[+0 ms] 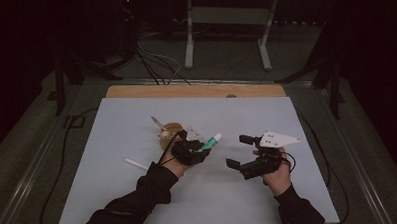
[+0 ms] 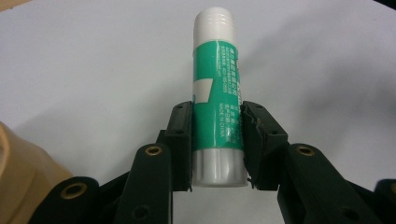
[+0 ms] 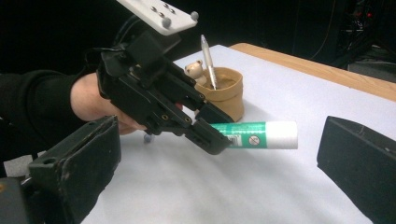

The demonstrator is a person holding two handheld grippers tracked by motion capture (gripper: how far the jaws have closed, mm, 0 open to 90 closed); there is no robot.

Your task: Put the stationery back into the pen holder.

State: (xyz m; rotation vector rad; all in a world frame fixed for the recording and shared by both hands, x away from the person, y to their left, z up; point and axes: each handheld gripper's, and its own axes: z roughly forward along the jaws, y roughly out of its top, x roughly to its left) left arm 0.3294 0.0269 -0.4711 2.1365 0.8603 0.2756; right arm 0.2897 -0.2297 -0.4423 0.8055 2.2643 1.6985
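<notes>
The left gripper [image 1: 204, 148] pinches a green-and-white glue stick [image 1: 211, 141] by its lower half, a pad flat against each side, and holds it clear of the desk [image 1: 114, 195] near the middle, white cap pointing toward the right edge. Just beside it, on the side toward the far-left corner, stands a tan holder [image 1: 168, 135] with a pen [image 1: 159, 124] in it, and a white stick [image 1: 135, 164] lies nearer the left edge. The right gripper [image 1: 239, 151] hovers well apart toward the right edge, its jaws spread with nothing between them.
</notes>
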